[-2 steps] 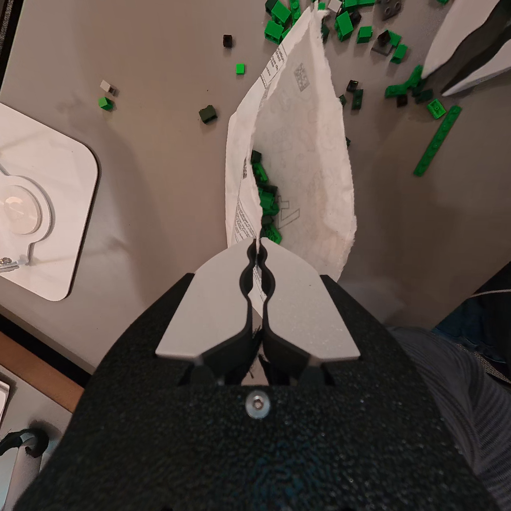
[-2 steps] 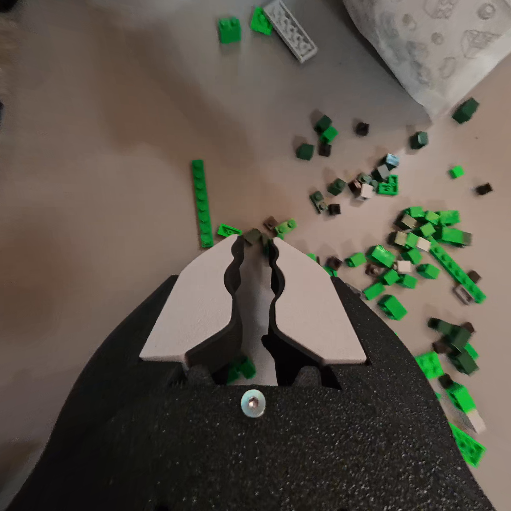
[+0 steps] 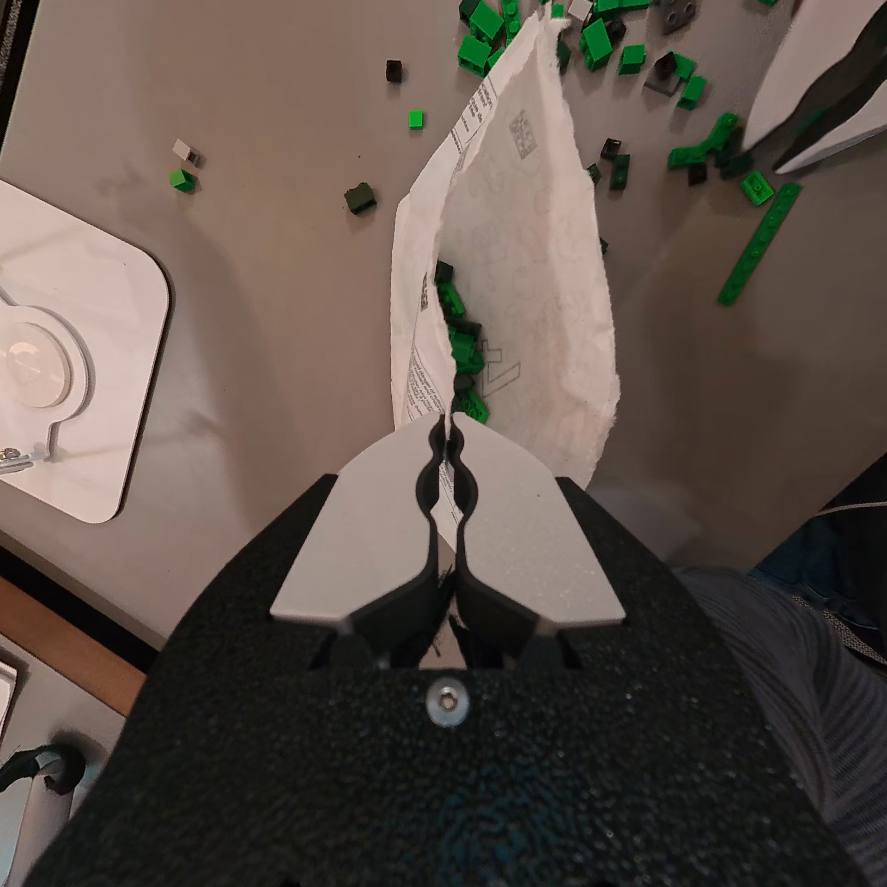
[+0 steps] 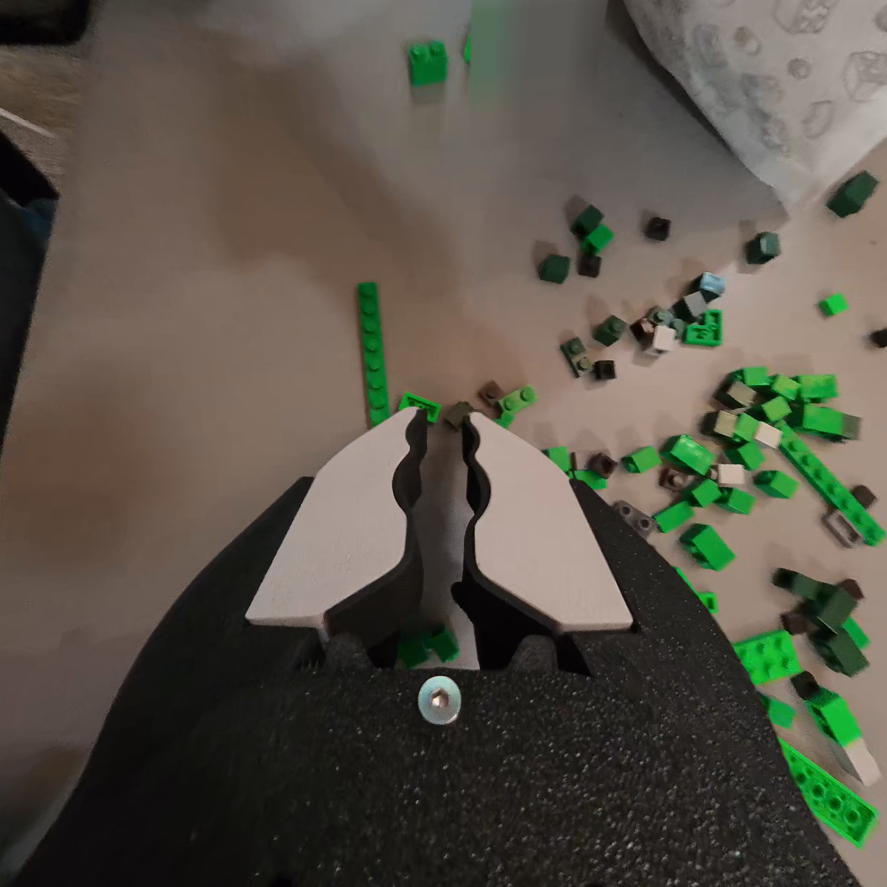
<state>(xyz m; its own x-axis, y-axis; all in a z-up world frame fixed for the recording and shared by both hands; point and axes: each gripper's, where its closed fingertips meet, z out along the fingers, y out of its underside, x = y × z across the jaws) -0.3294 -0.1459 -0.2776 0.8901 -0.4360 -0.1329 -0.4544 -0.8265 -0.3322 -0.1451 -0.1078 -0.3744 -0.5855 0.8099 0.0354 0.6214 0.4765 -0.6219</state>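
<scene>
My left gripper [image 3: 449, 422] is shut on the torn edge of a white paper bag [image 3: 528, 269] and holds it up over the grey table. Several green bricks [image 3: 463, 345] lie inside the bag's open mouth. My right gripper [image 4: 444, 417] is slightly open and empty, low over the table. A small dark brick [image 4: 458, 412] lies just past its tips, with a long green plate [image 4: 373, 353] to their left. Its fingers [image 3: 816, 96] also show at the top right of the left wrist view. A corner of the bag [image 4: 749, 86] shows at the top right of the right wrist view.
Many loose green, dark and white bricks [image 4: 749, 461] are scattered on the table right of my right gripper. A white stand base [image 3: 72, 345] sits at the left table edge. A person's striped sleeve [image 3: 792, 672] is at the lower right. My right fingertips sit around 20 centimetres from my left ones.
The right wrist view has shifted slightly, with motion blur; the gripper stays slightly open. The left gripper and bag have not visibly moved.
</scene>
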